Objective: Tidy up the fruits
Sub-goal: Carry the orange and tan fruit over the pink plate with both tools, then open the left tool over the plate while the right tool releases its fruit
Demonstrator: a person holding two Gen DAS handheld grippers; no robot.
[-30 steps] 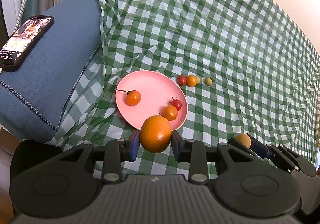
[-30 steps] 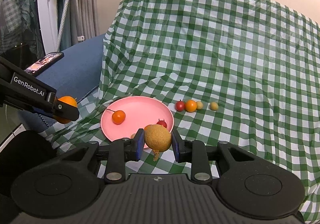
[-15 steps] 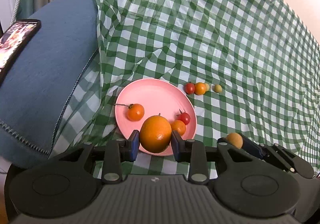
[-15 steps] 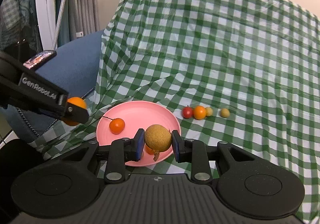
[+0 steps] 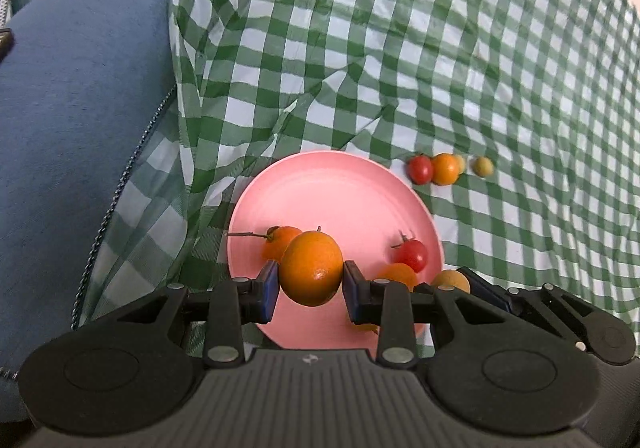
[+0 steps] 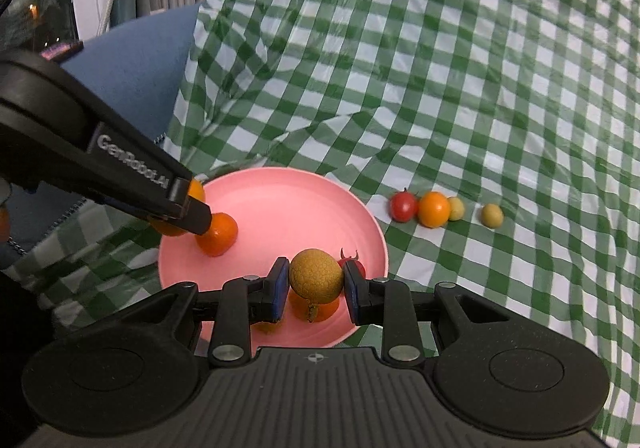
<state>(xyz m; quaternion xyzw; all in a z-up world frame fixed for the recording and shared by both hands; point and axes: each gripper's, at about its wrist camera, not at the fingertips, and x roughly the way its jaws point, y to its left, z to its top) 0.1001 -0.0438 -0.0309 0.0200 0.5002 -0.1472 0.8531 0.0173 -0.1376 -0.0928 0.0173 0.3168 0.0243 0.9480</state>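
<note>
Left gripper (image 5: 310, 275) clamps an orange (image 5: 311, 268), right gripper (image 6: 316, 282) a lychee (image 6: 316, 275), over the pink plate (image 6: 292, 199) bearing three fruits; four small fruits (image 6: 434, 209) beside it remain.

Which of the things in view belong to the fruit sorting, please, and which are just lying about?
Job: orange in left gripper; bumpy yellow fruit in right gripper; pink plate; loose small fruits.
Lying about: blue cushion; checked cloth.

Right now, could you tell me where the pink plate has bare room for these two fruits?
The round pink plate is bare across its far half and centre. Its near edge is crowded: stemmed orange tomato, red cherry tomato, another orange fruit.
</note>
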